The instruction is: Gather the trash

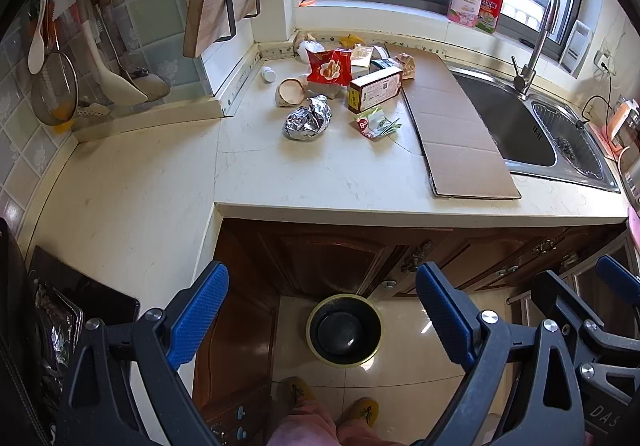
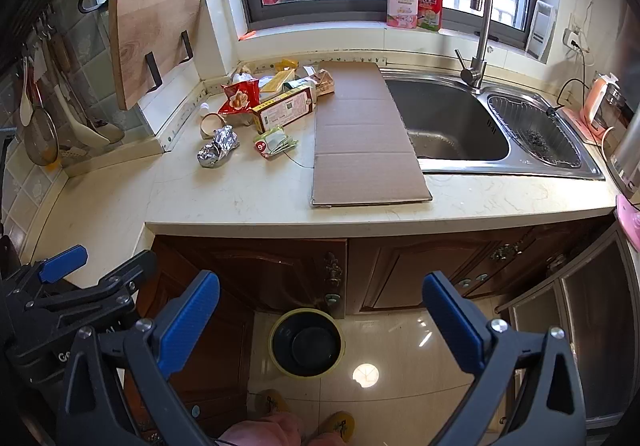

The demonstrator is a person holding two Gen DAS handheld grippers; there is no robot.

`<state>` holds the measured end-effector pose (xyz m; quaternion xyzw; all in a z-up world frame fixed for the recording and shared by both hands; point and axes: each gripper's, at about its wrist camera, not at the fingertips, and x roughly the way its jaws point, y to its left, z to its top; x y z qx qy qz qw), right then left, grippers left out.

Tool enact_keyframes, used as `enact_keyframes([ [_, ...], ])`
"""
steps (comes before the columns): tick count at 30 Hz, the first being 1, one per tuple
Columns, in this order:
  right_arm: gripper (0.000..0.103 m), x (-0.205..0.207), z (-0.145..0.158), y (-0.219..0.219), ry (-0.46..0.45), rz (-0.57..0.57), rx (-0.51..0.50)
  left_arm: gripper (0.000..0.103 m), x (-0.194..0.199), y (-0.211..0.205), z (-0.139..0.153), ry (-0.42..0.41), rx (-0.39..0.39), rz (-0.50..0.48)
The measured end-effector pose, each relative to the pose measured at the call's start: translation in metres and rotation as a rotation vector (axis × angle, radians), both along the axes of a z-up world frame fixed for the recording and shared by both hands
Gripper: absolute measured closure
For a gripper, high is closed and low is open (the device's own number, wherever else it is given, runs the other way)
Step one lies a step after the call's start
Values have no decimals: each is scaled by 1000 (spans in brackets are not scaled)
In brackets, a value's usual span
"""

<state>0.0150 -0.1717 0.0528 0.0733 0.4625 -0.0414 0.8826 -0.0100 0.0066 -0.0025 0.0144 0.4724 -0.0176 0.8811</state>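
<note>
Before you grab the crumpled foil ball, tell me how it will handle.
The foil ball looks hollow and creased, so it is probably light and will likely crush under the pads. Its lumpy shape suggests it won't roll far. Both grippers are open.

Front part of surface [image 2: 248, 202] bare, free for approach. Trash pile [image 2: 264, 106] crowded in back corner, flat cardboard sheet [image 2: 364, 142] just beside on right, partly over sink [image 2: 452, 122]. Cutting board [image 2: 154, 34] leans over left wall. Bin [image 2: 306, 342] on floor below, opening unobstructed.
</note>
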Motion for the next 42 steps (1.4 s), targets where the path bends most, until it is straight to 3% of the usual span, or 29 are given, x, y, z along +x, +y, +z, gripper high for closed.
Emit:
enact_keyframes([
  [25,1,-10,12,-6,-25,44,11,9,-13,-2,8,-21,23,20],
  [42,2,15,10,-13,-39,118,45,9,-5,14,19,-27,54,83],
])
